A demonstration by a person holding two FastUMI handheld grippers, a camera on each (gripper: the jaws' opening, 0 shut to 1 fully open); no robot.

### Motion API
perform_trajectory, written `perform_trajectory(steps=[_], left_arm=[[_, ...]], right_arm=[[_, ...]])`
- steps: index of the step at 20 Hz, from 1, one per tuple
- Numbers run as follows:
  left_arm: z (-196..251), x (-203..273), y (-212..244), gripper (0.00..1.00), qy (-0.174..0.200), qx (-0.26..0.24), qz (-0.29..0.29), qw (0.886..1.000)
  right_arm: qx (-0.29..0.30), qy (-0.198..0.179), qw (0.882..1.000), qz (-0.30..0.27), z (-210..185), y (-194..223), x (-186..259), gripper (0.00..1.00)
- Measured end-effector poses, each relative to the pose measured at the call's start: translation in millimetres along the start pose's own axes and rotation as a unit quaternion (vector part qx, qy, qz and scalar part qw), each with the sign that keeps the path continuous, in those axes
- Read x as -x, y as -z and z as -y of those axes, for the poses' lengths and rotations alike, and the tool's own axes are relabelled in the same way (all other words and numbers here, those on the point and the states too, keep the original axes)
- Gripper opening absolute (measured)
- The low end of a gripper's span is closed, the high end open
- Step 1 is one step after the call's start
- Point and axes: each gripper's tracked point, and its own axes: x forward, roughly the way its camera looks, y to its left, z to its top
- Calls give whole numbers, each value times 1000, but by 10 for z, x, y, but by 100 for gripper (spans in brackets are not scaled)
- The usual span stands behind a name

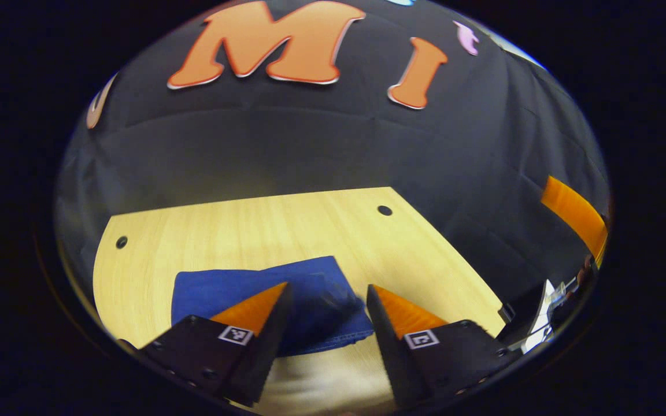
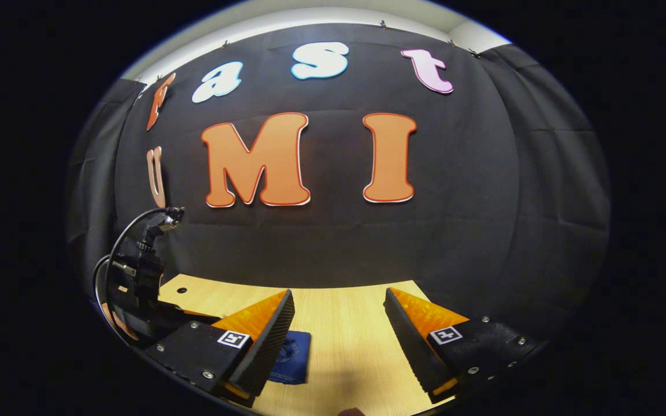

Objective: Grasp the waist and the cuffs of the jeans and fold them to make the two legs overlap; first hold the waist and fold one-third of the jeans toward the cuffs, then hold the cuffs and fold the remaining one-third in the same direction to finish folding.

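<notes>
The blue jeans (image 1: 252, 289) lie folded into a compact block on the wooden table (image 1: 240, 225), with a rumpled edge and a stitched hem at their right side. My left gripper (image 1: 326, 294) hovers open above that right end, touching nothing. In the right gripper view a small corner of the jeans (image 2: 292, 357) shows beside the left finger. My right gripper (image 2: 339, 300) is open over bare tabletop, holding nothing. The left gripper (image 2: 142, 283) with its cable appears at the far left of the right gripper view.
The table (image 2: 344, 341) has two small round holes (image 1: 384, 210) near its back edge and ends close to the black cloth wall. Part of the other tool (image 1: 547, 315) shows at the right edge of the left gripper view.
</notes>
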Motion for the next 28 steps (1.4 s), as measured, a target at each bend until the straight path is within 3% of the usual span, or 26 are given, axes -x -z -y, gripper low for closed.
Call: perform_trajectory(steps=[1,2,3,7,12,17,20,23,28], left_arm=[[44,55,-68,80,-3,-15,16,1000],[29,124,-156,84,-12,-27,36,999],[42,205,-278,95,-19,-37,59,997],[-39,607,-714,94,-60,-57,147,986],[-264,1325,-1041,96,-122,-50,240,962],[-618,2004,-1246,94,-195,-38,322,926],[-757,2328,-1256,94,-216,-21,359,908],[-875,2432,-1170,94,-233,-11,360,903],[-1029,2526,-994,97,-265,-12,362,893]], right_arm=[[8,-4,1000,3,-53,-16,22,98],[18,-5,1000,9,-96,-40,34,97],[27,-8,1000,14,-144,-64,52,97],[47,-30,998,30,-408,-147,91,97],[54,-47,995,72,-684,-392,125,98],[62,-42,991,111,-679,-617,138,99],[49,-41,991,116,-677,-623,140,99],[53,-39,991,119,-735,-621,133,99],[63,-67,987,128,-1029,-645,166,99]])
